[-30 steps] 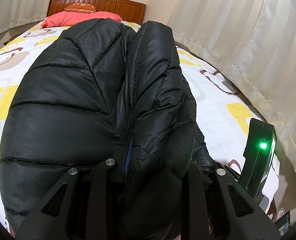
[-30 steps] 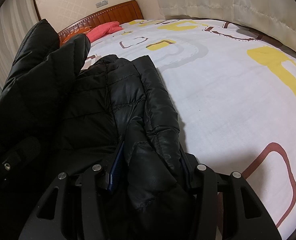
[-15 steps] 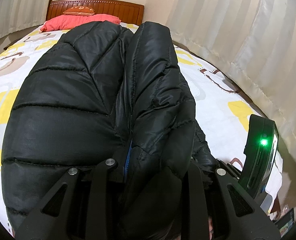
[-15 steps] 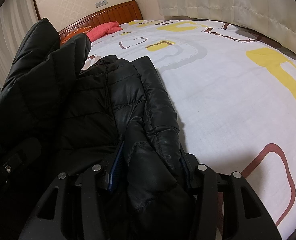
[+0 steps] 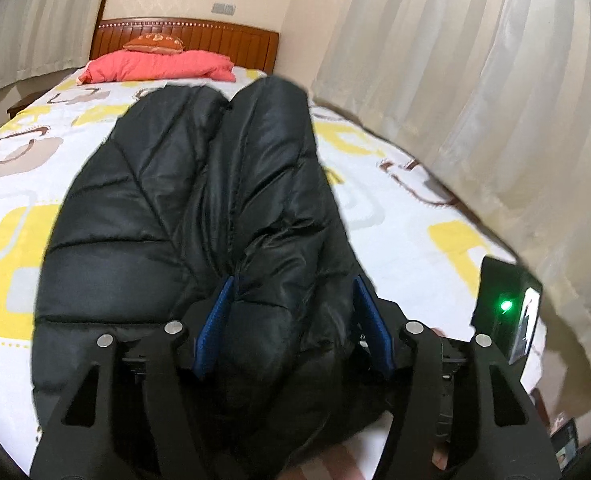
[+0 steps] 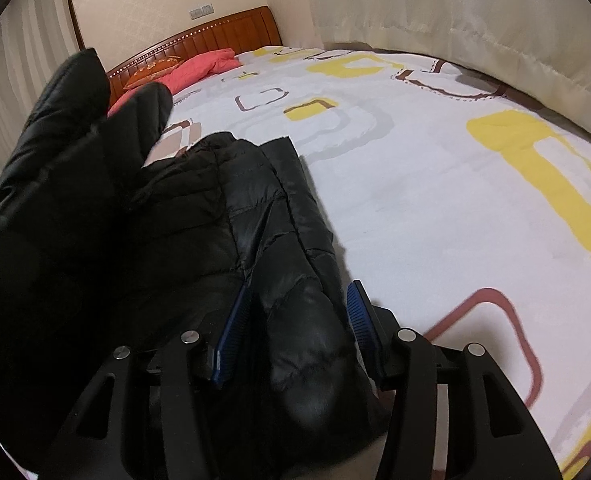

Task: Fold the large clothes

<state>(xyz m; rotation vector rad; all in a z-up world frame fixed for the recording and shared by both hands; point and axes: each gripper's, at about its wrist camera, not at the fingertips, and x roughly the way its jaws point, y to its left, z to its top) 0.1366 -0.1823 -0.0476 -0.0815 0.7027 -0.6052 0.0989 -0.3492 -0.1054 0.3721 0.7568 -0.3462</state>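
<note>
Bed: large bed [image 5: 395, 216] under a white sheet printed with yellow and brown squares, wooden headboard at the far end; it carries the whole job.
Jacket: black quilted puffer jacket [image 5: 167, 220] lies lengthwise along the bed's near half, bulging and doubled; in the right view its folded part [image 6: 255, 216] sits towards the left edge, another part standing raised at far left.
Left gripper: black two-finger gripper with blue pads [image 5: 293, 320]; jaws have just been opening and stand half apart, jacket fabric loose between them, pads apparently off it.
Right gripper: matching gripper [image 6: 295, 324], jaws part-spread around a padded fold, visible gap on both sides.
Step in hand: judged a release after laying a fold.
Advice: draw both grippers straight back clear of the fabric so the fold is not dragged; then press the trapped air out before regripping.
</note>
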